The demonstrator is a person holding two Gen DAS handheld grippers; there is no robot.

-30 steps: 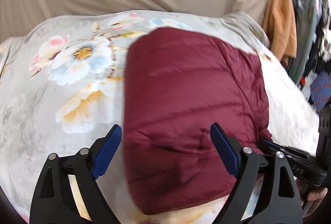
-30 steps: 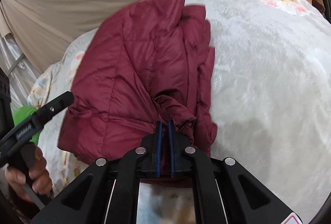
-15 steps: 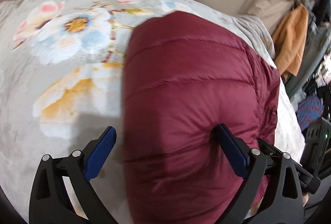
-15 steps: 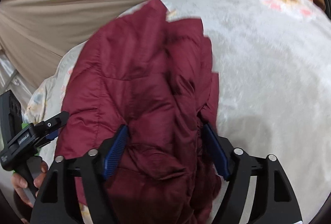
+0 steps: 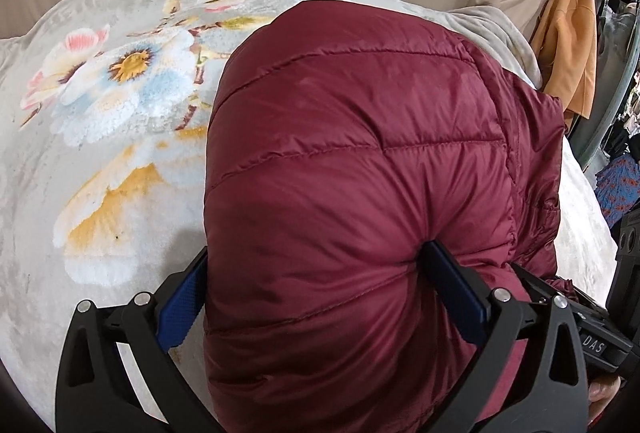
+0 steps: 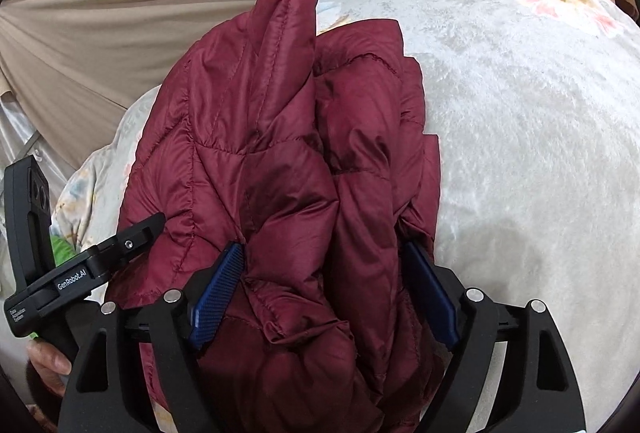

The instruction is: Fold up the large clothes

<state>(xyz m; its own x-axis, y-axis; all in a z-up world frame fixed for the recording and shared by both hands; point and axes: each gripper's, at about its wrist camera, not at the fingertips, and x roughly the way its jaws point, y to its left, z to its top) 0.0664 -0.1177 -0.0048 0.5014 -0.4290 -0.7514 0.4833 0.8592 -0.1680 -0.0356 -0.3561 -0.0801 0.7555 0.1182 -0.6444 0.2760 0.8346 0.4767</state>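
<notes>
Right tool (image 6: 320, 273) has released the folded jacket (image 5: 360, 193), jaws spread.

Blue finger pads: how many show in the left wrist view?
2. One pad sits at the lower left, against the maroon puffer jacket's left edge over the floral blanket. The other presses into the jacket's quilted top, lower right. None looks hidden.

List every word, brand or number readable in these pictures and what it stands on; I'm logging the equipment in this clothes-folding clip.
"GenRobot.AI": on the black body of the left gripper, seen in the right wrist view.
"DAS": on the black body of the right gripper, seen in the left wrist view; the label may run on out of sight.
Small white print lower on the left gripper: too small to read.
Faint letters on the floral blanket: too blurred to read.
</notes>
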